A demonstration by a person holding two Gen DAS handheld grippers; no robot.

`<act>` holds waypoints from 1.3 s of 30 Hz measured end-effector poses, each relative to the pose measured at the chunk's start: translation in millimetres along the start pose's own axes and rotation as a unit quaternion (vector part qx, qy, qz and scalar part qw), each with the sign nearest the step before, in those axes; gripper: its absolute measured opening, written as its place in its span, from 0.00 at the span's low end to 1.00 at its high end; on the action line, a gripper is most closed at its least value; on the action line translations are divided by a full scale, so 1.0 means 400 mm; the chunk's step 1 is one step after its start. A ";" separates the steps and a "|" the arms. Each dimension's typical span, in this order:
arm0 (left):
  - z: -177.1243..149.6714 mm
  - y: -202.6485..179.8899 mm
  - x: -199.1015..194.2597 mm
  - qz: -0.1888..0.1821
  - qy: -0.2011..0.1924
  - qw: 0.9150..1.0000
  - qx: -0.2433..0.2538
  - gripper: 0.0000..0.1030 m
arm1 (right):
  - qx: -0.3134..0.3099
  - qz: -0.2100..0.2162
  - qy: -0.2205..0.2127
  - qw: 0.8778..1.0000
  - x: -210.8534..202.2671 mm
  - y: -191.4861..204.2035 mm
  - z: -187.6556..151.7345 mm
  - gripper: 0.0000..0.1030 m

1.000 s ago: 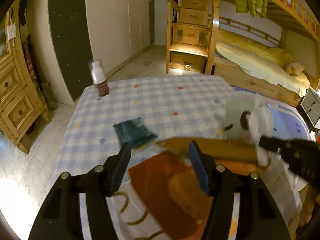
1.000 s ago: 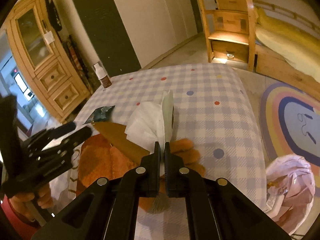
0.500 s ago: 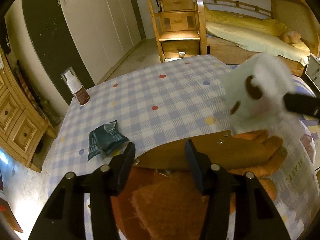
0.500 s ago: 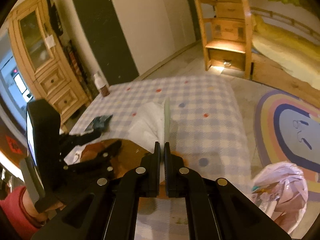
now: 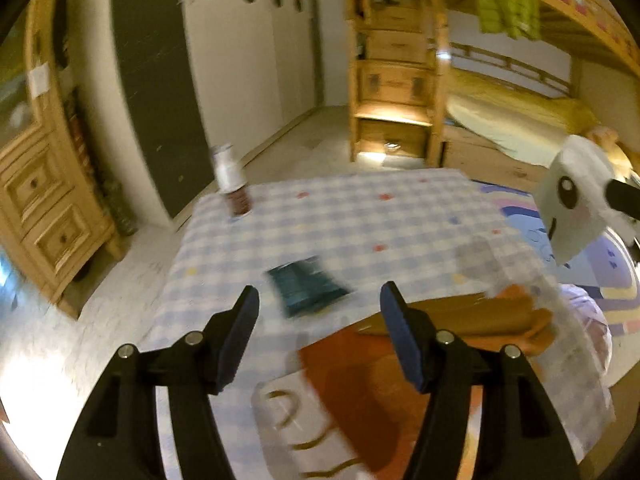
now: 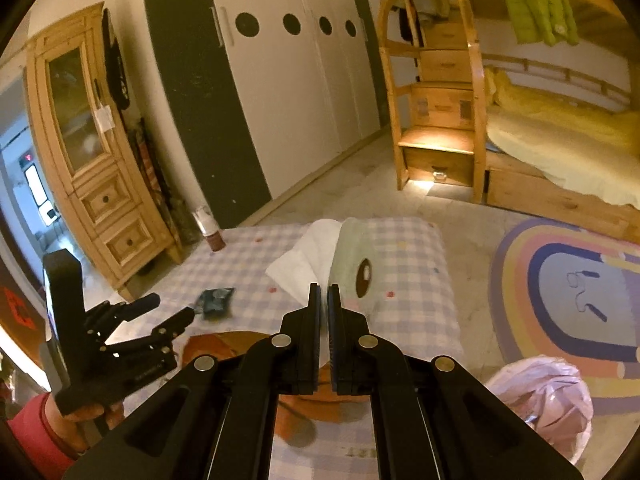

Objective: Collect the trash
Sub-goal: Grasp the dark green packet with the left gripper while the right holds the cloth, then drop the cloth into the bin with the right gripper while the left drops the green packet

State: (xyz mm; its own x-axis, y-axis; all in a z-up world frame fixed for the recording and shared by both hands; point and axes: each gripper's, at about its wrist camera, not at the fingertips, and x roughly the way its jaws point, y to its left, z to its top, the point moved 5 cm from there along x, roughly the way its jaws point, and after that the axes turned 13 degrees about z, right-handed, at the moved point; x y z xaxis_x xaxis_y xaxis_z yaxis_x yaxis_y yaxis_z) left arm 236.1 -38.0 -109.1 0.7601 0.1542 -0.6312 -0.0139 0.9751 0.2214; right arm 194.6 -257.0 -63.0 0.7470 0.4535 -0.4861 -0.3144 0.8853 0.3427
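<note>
Lying just ahead of the spread left tongs (image 5: 320,304), teal wrapper (image 5: 306,290).

Both grippers are matte black plastic. The left gripper (image 5: 320,308) has two angular fingers with blue pads (image 5: 402,344) and round silver screws at the joints. The right gripper (image 6: 324,294) looks the same. The left hand (image 6: 94,410) wears a red sleeve.
</note>
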 end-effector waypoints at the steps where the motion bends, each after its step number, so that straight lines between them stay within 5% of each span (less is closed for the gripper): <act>1: -0.008 0.017 0.015 0.005 0.009 1.000 -0.005 0.60 | -0.001 0.001 0.001 1.000 0.005 0.005 -0.001 0.04; 8: -0.041 0.042 0.077 -0.022 0.043 0.999 -0.021 0.46 | -0.006 0.014 0.011 1.000 0.042 0.030 0.000 0.04; 16: -0.029 0.019 0.135 -0.035 0.060 0.997 -0.026 0.45 | -0.005 0.012 0.013 1.000 0.054 0.021 0.000 0.04; 20: -0.034 0.010 0.154 -0.047 0.075 0.996 -0.025 0.18 | -0.006 0.012 0.016 1.000 0.058 0.021 -0.005 0.04; 24: -0.030 0.017 0.145 -0.053 0.065 0.996 -0.036 0.17 | -0.007 0.011 0.015 1.000 0.050 0.020 -0.006 0.04; 32: 0.002 0.043 -0.014 -0.069 0.003 0.997 -0.043 0.17 | -0.009 0.005 -0.007 1.000 -0.027 0.029 -0.002 0.04; 39: -0.010 -0.048 -0.188 -0.091 -0.044 0.995 -0.016 0.17 | 0.015 -0.029 -0.011 0.999 -0.152 -0.022 -0.076 0.04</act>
State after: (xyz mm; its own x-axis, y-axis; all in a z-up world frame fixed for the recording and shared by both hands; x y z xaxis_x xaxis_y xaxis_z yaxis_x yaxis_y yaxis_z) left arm 176.7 -67.6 -68.7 0.8055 -0.0394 -0.5913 0.1105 0.9903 0.0845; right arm 134.0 -289.2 -60.8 0.7766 0.3987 -0.4878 -0.2531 0.9065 0.3379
